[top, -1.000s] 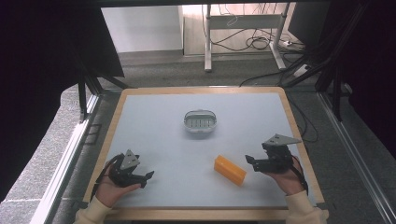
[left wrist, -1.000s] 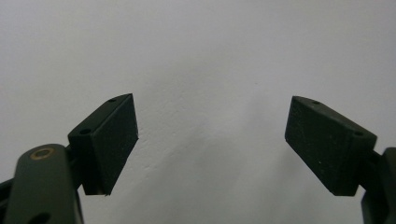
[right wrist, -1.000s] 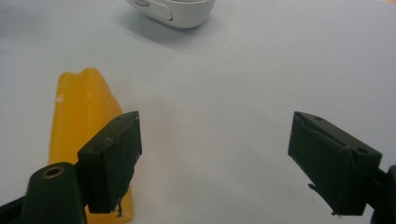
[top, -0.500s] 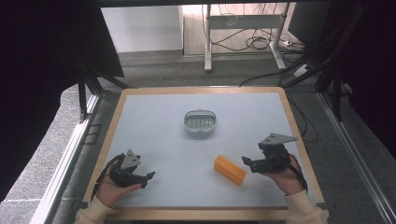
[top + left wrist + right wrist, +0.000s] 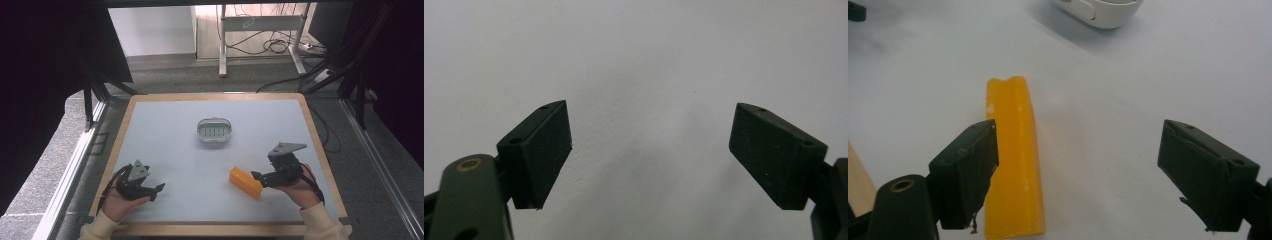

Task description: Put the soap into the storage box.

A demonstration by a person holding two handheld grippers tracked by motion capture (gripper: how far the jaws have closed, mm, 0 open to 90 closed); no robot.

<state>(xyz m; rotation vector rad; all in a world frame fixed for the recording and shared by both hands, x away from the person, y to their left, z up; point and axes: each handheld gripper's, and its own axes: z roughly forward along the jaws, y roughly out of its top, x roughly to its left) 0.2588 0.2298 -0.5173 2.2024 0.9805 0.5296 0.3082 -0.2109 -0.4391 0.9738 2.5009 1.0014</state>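
Note:
An orange bar of soap [image 5: 245, 181] lies flat on the pale table [image 5: 170, 130], right of centre near the front. In the right gripper view the soap [image 5: 1013, 155] stretches away just inside my left jaw. My right gripper [image 5: 256, 176] is open, low over the table, its tips at the bar's right end. A white oval soap dish [image 5: 214, 130] with a slotted insert sits mid-table; its rim [image 5: 1100, 12] shows at the top of the right gripper view. My left gripper [image 5: 159, 189] is open at the front left with bare table between its fingers [image 5: 541, 150].
The table has a raised wooden border [image 5: 320, 145]. Beyond its far edge stand a desk frame [image 5: 260, 30] and loose cables on the floor. A metal rail [image 5: 75, 165] runs along the left side.
My right gripper has moved left and down towards the soap's right end. The left gripper has shifted only slightly.

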